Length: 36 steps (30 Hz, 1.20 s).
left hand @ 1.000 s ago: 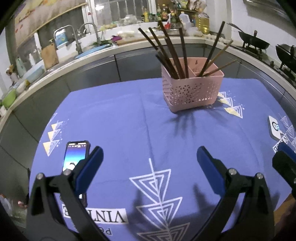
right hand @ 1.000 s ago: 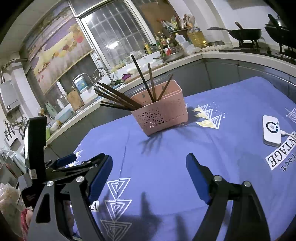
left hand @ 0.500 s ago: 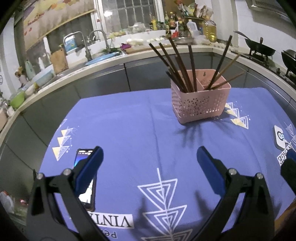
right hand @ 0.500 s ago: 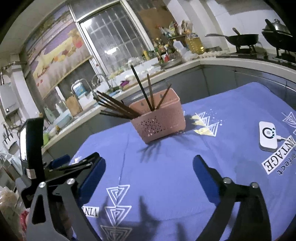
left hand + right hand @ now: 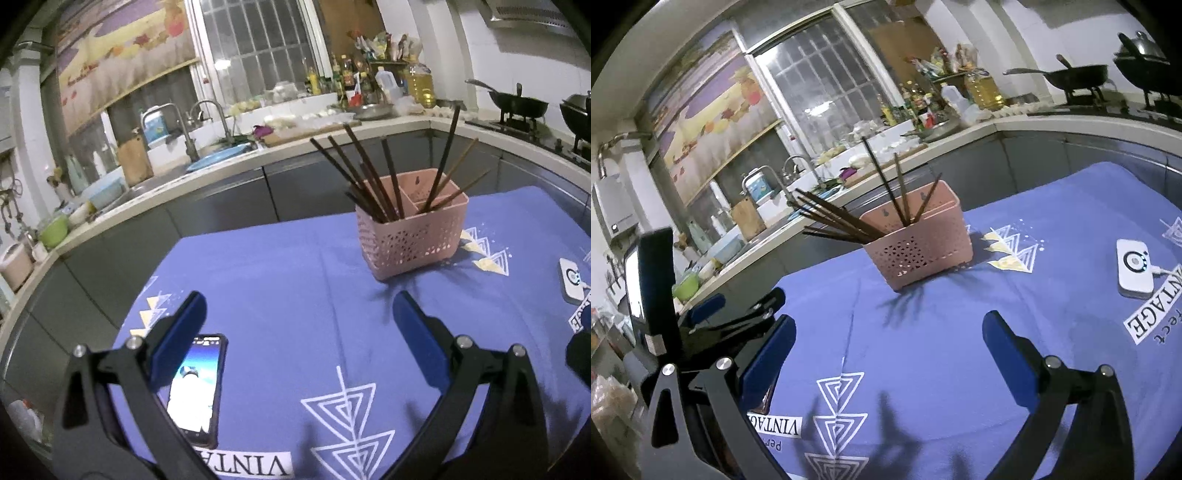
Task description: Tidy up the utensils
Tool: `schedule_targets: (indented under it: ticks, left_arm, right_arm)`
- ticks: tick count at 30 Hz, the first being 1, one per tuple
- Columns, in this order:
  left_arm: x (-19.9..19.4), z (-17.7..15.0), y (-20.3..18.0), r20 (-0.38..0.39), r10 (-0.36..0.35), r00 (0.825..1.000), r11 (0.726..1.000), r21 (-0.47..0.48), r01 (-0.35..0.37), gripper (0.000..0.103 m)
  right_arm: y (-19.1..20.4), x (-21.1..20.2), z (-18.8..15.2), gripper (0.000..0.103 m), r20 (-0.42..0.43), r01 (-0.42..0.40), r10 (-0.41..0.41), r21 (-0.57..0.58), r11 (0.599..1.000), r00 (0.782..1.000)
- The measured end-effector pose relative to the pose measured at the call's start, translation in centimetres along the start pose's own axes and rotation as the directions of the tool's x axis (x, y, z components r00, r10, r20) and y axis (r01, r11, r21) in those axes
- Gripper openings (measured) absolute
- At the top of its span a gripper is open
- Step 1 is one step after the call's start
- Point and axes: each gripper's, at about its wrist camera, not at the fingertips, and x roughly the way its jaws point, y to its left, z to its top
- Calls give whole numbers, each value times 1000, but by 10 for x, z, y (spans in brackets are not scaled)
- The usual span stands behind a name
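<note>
A pink perforated basket [image 5: 410,236] stands on the blue tablecloth beyond both grippers. Several dark chopsticks [image 5: 365,177] lean out of its left compartment, and three lean in the right one. In the right wrist view the same basket [image 5: 919,243] sits centre, with the chopsticks [image 5: 834,221] fanning left. My left gripper [image 5: 298,299] is open above the cloth with nothing between its fingers. My right gripper [image 5: 890,317] has its jaws opening wide, also with nothing between them. The left gripper [image 5: 740,302] shows at the left edge of the right wrist view.
A lit phone [image 5: 195,387] lies on the cloth under the left finger. A small white device [image 5: 1136,267] with a cable lies at the right. A kitchen counter [image 5: 221,173] with sink curves behind the table, and a wok [image 5: 517,107] sits on the stove at the right.
The right gripper's jaws have spread wider. The left gripper has risen a little and tilted up, so more of the kitchen shows and the basket sits lower and further right in its view.
</note>
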Motion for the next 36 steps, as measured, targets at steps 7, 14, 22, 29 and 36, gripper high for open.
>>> schedule_targets:
  ticks: [7,14,22,29,36]
  left_arm:
    - [-7,0,-1,37,9,999,1000,6,-10,97]
    - [-8,1,3,46,-7,999,1000,-18,8,97]
    - [-11,2,5,66,-9,998,1000,-20,10,97]
    - [-16,5,5,86,-22,996,999,-37,25,97]
    - [-17,5,5,91,-19,996,999,-46,23,97]
  right_arm:
    - [8,4,-6,99,-12,-12,12,-52,999,1000]
    - [9,6,-7,99,-12,21,-22,-83,996,1000]
    - [5,6,0,99,-11,59,-60,-78,995,998]
    - [0,-6,8,99,33,47,-45,-66,997,998]
    - [3,-16,14,99,79,-40,47,-93,995,996]
